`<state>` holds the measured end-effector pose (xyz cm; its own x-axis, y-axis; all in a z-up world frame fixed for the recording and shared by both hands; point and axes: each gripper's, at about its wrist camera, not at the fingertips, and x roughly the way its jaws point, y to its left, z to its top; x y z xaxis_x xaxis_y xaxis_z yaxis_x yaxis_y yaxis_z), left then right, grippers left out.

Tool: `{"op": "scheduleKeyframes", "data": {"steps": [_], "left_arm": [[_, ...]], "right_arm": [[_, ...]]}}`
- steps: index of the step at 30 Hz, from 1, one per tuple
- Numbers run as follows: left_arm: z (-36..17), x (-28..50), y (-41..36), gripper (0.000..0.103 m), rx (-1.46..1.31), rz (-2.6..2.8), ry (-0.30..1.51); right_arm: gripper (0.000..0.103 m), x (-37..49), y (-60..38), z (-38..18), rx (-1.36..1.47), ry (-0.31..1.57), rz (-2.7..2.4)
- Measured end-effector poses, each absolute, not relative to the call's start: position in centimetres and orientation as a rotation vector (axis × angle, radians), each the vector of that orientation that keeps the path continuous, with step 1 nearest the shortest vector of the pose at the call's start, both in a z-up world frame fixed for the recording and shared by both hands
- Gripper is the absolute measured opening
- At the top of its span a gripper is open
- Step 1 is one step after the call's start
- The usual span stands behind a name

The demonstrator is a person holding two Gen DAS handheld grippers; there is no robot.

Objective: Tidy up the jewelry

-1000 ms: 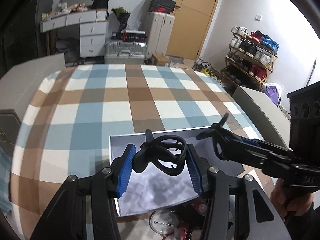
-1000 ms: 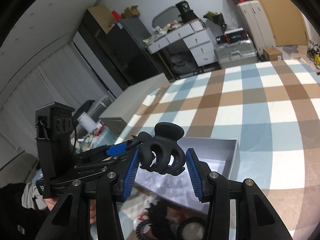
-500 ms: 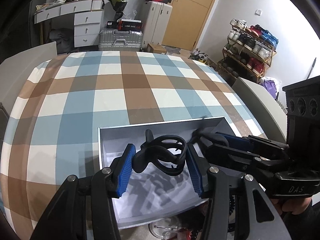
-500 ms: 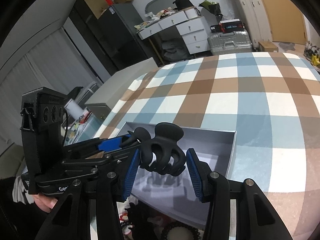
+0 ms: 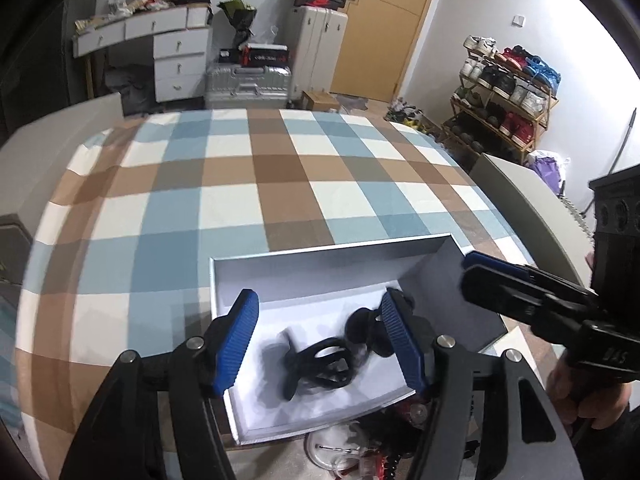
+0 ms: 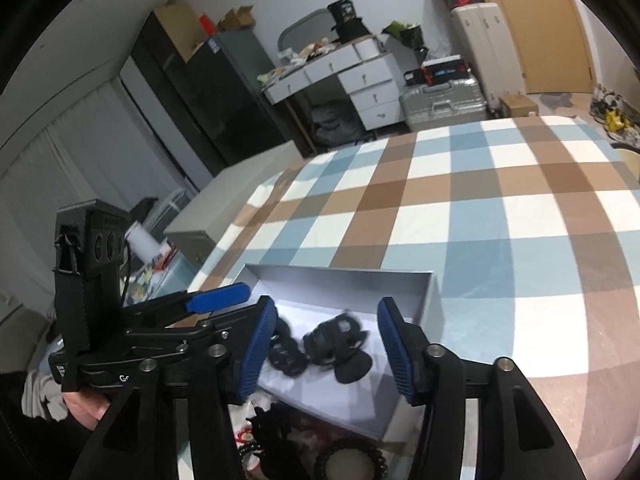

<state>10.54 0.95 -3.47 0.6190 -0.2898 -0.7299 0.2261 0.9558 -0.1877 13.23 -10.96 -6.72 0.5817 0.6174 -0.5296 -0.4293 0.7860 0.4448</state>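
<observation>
The left claw (image 5: 324, 338) hangs over the near left part of the white box (image 5: 332, 254), its blue pads spread wide and holding nothing. Below it, on the box floor, lies a black open-frame hair clip (image 5: 320, 364), blurred in the left wrist view (it may not have settled). Just to its right, close to or touching it, lies a chunkier black hair clip (image 6: 340, 344) with rounded paddle handles, which shows better in the right wrist view. The right claw (image 6: 326, 348) is over the same box with its pads wide apart too and nothing between them.

Both clips look like hard, light plastic with a spring hinge: stiff and smooth, so they could slip or twist under a pinch on the curved teeth. The teeth look the thinnest part, probably the likeliest to snap. The surer hold, I judge, is across the hinge and handle end, where the body is thickest.

At the near edge of the box, on the checked bed cover (image 5: 224, 208), sits a heap of more small pieces (image 6: 352, 460), including what looks like a black coiled hair tie, still unsorted.
</observation>
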Motion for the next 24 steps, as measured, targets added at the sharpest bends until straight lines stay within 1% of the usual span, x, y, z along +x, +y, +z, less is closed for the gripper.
{"op": "scheduleKeyframes", "data": {"steps": [5,7,11,20,21,22,24], "left_arm": [[-2.7,10.0,1.3,0.060,-0.085,-0.281,0.820],[-2.4,9.6,1.4,0.060,-0.087,-0.275,0.808],[-1.8,8.5,1.4,0.060,-0.079,-0.260,0.780],[-1.2,5.5,1.4,0.060,-0.102,-0.240,0.733],[-1.2,5.2,1.5,0.062,-0.109,-0.237,0.730],[-1.2,4.9,1.5,0.068,-0.112,-0.233,0.728],[-1.3,4.2,1.8,0.076,-0.116,-0.212,0.717]], "right_arm": [[0.058,12.3,-11.8,-6.3,0.303,0.704,0.602],[0.061,11.6,-12.0,-6.0,0.296,0.688,0.589],[0.077,10.0,-12.0,-5.3,0.257,0.633,0.545],[0.087,5.5,-11.7,-4.5,0.190,0.557,0.517],[0.087,5.0,-11.7,-4.5,0.188,0.551,0.517],[0.088,4.7,-11.6,-4.5,0.187,0.549,0.518],[0.091,4.0,-11.7,-4.5,0.187,0.538,0.521]]}}
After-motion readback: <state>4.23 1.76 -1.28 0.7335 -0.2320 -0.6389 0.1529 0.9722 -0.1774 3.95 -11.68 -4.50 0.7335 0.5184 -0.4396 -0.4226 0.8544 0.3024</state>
